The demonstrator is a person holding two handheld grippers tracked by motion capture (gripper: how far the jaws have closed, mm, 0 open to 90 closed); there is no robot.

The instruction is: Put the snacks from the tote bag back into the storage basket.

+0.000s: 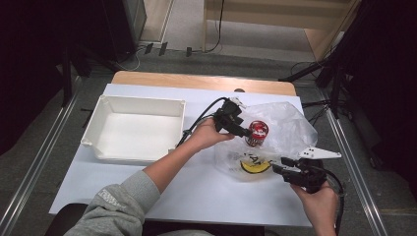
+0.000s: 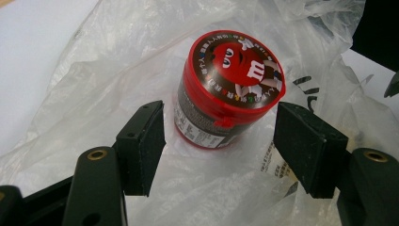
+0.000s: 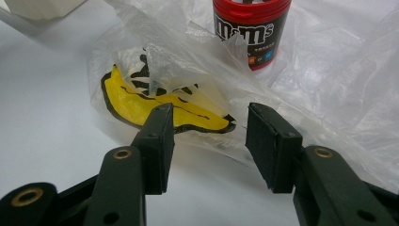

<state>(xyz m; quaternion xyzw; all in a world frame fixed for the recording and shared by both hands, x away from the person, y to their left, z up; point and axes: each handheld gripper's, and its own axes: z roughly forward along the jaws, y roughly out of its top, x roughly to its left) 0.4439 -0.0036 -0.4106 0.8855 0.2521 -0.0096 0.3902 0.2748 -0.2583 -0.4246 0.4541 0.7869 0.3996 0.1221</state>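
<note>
Candy jar [image 2: 229,89] upright on plastic bag [image 2: 117,61]

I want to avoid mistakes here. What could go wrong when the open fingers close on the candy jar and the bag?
1. The left gripper may pinch the plastic bag with the M&M's jar, dragging it.
2. The round jar could slip or tip.
3. The right gripper may tear the thin film.

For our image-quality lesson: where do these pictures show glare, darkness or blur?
High view: dark side edges, soft detail. Left gripper view: the red-lidded round candy tub is sharp, with sheen on the crinkled clear plastic bag. Right gripper view: the white table looks bright and evenly lit.
</note>
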